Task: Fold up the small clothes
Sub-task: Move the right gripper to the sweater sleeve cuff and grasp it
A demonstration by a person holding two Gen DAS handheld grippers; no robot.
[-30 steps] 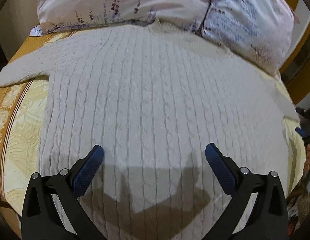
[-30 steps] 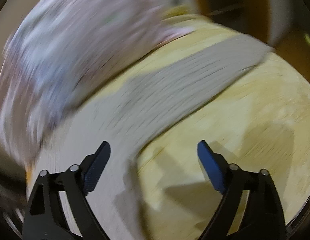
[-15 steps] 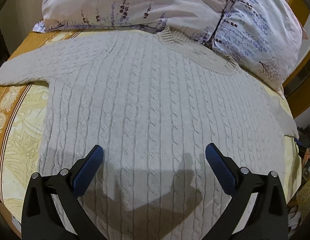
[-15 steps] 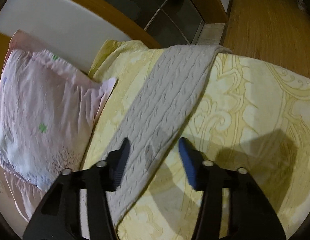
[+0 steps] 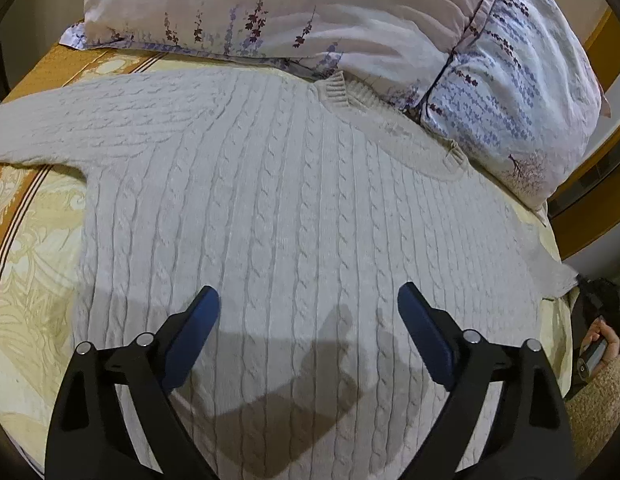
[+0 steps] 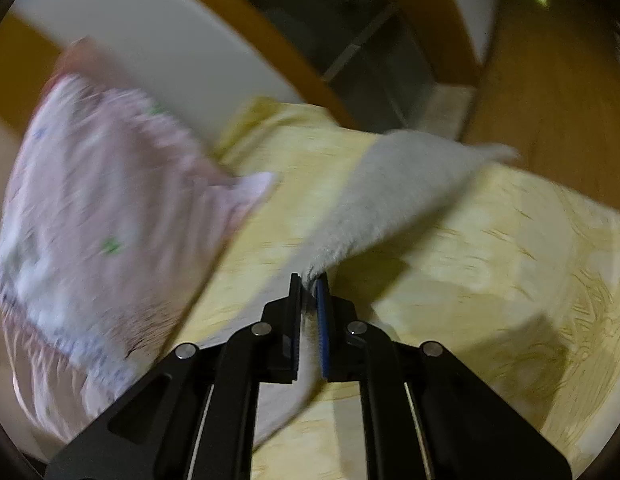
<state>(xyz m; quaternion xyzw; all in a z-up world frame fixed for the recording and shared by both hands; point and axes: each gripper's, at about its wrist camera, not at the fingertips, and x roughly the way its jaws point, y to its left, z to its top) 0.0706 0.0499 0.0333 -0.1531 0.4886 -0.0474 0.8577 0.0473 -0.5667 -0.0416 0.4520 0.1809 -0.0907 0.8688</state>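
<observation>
A cream cable-knit sweater lies flat on the bed, collar toward the pillows and one sleeve stretched out to the left. Above its lower body hovers my left gripper; its jaws stand wide and are closing a little, with nothing pinched between them. In the right wrist view the sweater's other sleeve is lifted off the yellow bedspread. My right gripper is shut on that sleeve, the knit bunched between its pads. This view is blurred by motion.
Two floral pillows lie across the head of the bed behind the collar. A pink pillow sits left of the sleeve. A wooden bed frame and wooden floor lie beyond. A person's hand shows at the right edge.
My right gripper closed from wide open onto the sleeve and raised it off the bedspread. The left gripper drew back from the pillows a little, bringing the collar into view, and narrowed slightly.
</observation>
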